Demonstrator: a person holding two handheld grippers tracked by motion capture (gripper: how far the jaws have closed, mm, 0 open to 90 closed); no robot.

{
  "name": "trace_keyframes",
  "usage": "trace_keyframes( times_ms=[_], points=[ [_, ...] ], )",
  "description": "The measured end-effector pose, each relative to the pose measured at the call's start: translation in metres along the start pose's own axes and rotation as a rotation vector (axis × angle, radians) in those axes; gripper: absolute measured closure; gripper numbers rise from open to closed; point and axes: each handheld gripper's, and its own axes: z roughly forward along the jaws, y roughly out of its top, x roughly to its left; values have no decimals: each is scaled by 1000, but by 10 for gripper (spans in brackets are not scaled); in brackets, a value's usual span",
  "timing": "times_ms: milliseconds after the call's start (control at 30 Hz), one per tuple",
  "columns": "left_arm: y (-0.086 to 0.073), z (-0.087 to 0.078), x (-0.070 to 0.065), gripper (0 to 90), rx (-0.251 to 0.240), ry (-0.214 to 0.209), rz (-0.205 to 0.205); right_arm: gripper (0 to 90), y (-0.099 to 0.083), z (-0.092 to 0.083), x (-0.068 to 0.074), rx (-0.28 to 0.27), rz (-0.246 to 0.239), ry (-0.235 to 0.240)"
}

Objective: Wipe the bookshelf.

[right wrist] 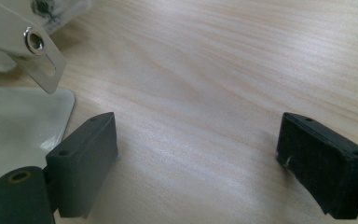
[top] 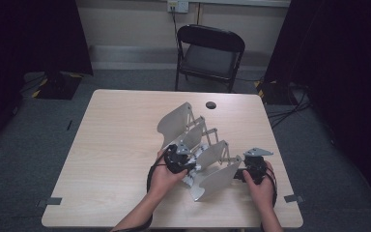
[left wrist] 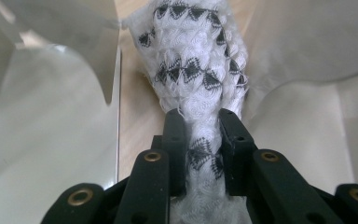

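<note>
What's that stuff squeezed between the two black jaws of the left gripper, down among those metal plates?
A white knitted cloth with black triangle patterns. In the left gripper view the left gripper pinches it, with the metal rack's plates on either side.

A white knitted cloth (left wrist: pixel 193 79) with rows of black triangles, bunched into a narrow roll, lies between grey metal plates (top: pixel 211 159) at the table's four o'clock.

Both forearms are reaching in from the near edge, each hand wrapped around a gripper. The left gripper (top: pixel 178 158) is sitting at the middle, its black jaws pinching in tight on a white patterned cloth (left wrist: pixel 198 70). The right gripper (top: pixel 254 169) is resting low to the right, well apart from the left one, its jaws standing wide with nothing between them.
</note>
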Motion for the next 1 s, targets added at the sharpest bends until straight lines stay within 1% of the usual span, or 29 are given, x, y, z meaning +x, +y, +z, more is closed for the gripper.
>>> trace_keyframes(
  times_ms=[33, 133, 267, 300, 367, 433, 467, 533, 567, 600, 667, 700, 733, 767, 800, 833, 900, 933, 1000],
  points=[
    [-2, 2, 0, 753, 9, -1, 0, 116, 0, 0, 0, 0, 0, 0],
    [-9, 4, 0, 748, 10, 8, 7, 117, 0, 0, 0, 0, 0, 0],
    [-12, 6, -1, 729, -13, 15, 5, 117, 0, 0, 0, 0, 0, 0],
    [-11, 5, -1, 714, -13, 21, 23, 117, 0, 0, 0, 0, 0, 0],
    [-11, 2, 0, 666, -18, 31, 34, 117, 0, 0, 0, 0, -1, 0],
    [-10, -3, 1, 627, -29, 37, 28, 117, 0, 0, 0, 0, -1, 1],
    [-10, -6, 2, 604, -27, 43, 35, 117, 0, 0, 0, 0, 0, 1],
    [-11, -13, 3, 574, -44, 37, 12, 117, 0, 0, 0, 0, 0, 1],
    [-13, -17, 3, 561, -43, 35, 8, 117, 0, 0, 0, 0, 0, 1],
    [-14, -18, 3, 542, -41, 39, 15, 117, 0, 0, 0, 0, 0, 1],
    [-21, -19, 2, 500, -41, 42, 3, 117, 0, 0, 0, 0, 0, 1],
    [-25, -17, 2, 490, -31, 46, 13, 117, 0, 0, 0, 0, 0, 1],
    [-27, -16, 2, 489, -26, 46, 17, 117, 0, 0, 0, 0, 0, 1],
    [-30, -14, 2, 489, -25, 49, 11, 117, 0, 0, 0, 0, 0, 1],
    [-31, -14, 2, 500, -22, 40, 12, 117, 0, 0, 0, 0, 0, 1],
    [-32, -13, 2, 528, -25, 35, 9, 117, 0, 0, 0, 0, 0, 1],
    [-32, -13, 1, 623, -21, 30, 8, 117, 0, 0, 0, 0, 0, 1],
    [-31, -13, 0, 656, -10, 27, 22, 117, 0, 0, 0, 0, 0, 1],
    [-30, -12, -2, 717, -7, 21, 11, 117, 0, 0, 0, 0, 0, 1]
  ],
)
